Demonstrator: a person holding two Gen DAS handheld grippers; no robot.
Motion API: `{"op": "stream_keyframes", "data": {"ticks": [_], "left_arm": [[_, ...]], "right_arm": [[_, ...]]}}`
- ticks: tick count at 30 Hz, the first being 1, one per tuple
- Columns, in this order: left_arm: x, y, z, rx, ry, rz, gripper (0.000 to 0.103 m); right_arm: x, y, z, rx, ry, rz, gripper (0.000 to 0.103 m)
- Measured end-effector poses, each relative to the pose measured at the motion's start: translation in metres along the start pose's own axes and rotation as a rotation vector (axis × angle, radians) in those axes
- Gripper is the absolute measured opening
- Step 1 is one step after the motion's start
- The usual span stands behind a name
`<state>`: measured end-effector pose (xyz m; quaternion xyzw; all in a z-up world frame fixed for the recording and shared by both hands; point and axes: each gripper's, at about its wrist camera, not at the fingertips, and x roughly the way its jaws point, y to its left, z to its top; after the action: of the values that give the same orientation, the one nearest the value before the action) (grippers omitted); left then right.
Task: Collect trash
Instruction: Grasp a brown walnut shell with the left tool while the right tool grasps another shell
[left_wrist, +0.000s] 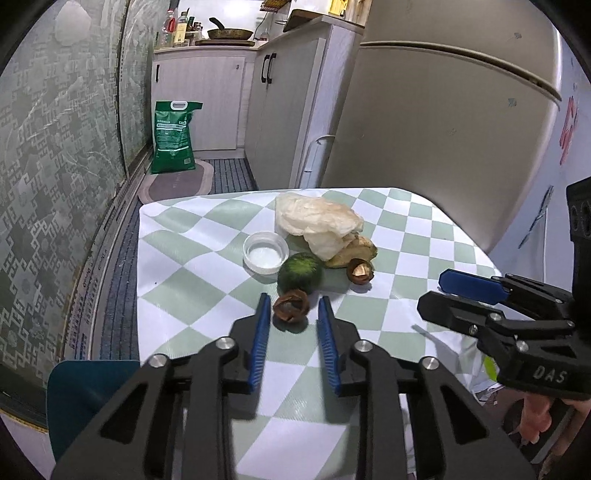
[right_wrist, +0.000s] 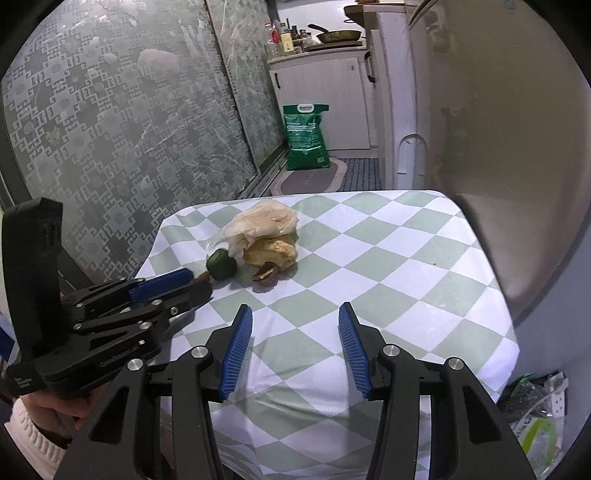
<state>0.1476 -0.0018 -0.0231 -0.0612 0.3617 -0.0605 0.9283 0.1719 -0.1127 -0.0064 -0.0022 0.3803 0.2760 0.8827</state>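
Where legible, "DAS" on right hand-held gripper

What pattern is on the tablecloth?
Pale green and white checks on the tablecloth, set as diamonds; clearest in the right wrist view.

You can read "DAS" in raised letters on the black body of the right gripper. A small "3" sits on the white cupboard door at the back. The print on the green sack is too small to read.
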Motion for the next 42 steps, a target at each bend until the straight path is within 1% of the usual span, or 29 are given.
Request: {"op": "stream_keyframes", "data": {"ticks": [1,4,9,13,21,23,25,27,32,33,35,36,42], "left_arm": [[0.001,-0.001,0.000,0.004,0.000,0.006,0.023],[0.000,-0.001,-0.001,0.009,-0.003,0.010,0.022],[-0.007,0.001,-0.003,0.000,-0.018,-0.005,0.022],[-0.017,0.002,-0.005,-0.003,-0.043,-0.024,0.022],[-0.028,0.013,-0.005,-0.028,-0.056,-0.043,0.022],[-0.031,0.016,-0.006,-0.029,-0.064,-0.048,0.022],[-0.036,0.020,-0.007,-0.030,-0.072,-0.052,0.022],[-0.040,0.024,-0.008,-0.032,-0.080,-0.053,0.022],[-0.048,0.038,-0.010,-0.050,-0.090,-0.049,0.022],[-0.051,0.042,-0.011,-0.057,-0.095,-0.050,0.022],[-0.055,0.049,-0.012,-0.070,-0.100,-0.055,0.022],[-0.056,0.053,-0.013,-0.074,-0.101,-0.054,0.022],[-0.067,0.079,-0.019,-0.107,-0.104,-0.034,0.022]], "right_arm": [[0.001,0.002,0.000,-0.005,0.002,0.005,0.049],[0.003,0.005,0.000,-0.013,0.004,0.005,0.049],[0.007,0.012,0.003,-0.027,0.008,-0.007,0.048],[0.014,0.018,0.003,-0.044,0.011,-0.028,0.044],[0.032,0.029,0.007,-0.078,0.013,-0.070,0.042],[0.037,0.032,0.009,-0.087,0.008,-0.088,0.040],[0.040,0.034,0.011,-0.093,0.006,-0.108,0.035],[0.043,0.034,0.012,-0.091,0.005,-0.126,0.033],[0.048,0.037,0.016,-0.089,0.006,-0.148,0.032],[0.049,0.038,0.017,-0.090,0.007,-0.156,0.031],[0.050,0.039,0.018,-0.094,0.009,-0.173,0.025],[0.050,0.038,0.018,-0.091,0.010,-0.179,0.020],[0.048,0.036,0.020,-0.076,0.014,-0.190,0.018]]}}
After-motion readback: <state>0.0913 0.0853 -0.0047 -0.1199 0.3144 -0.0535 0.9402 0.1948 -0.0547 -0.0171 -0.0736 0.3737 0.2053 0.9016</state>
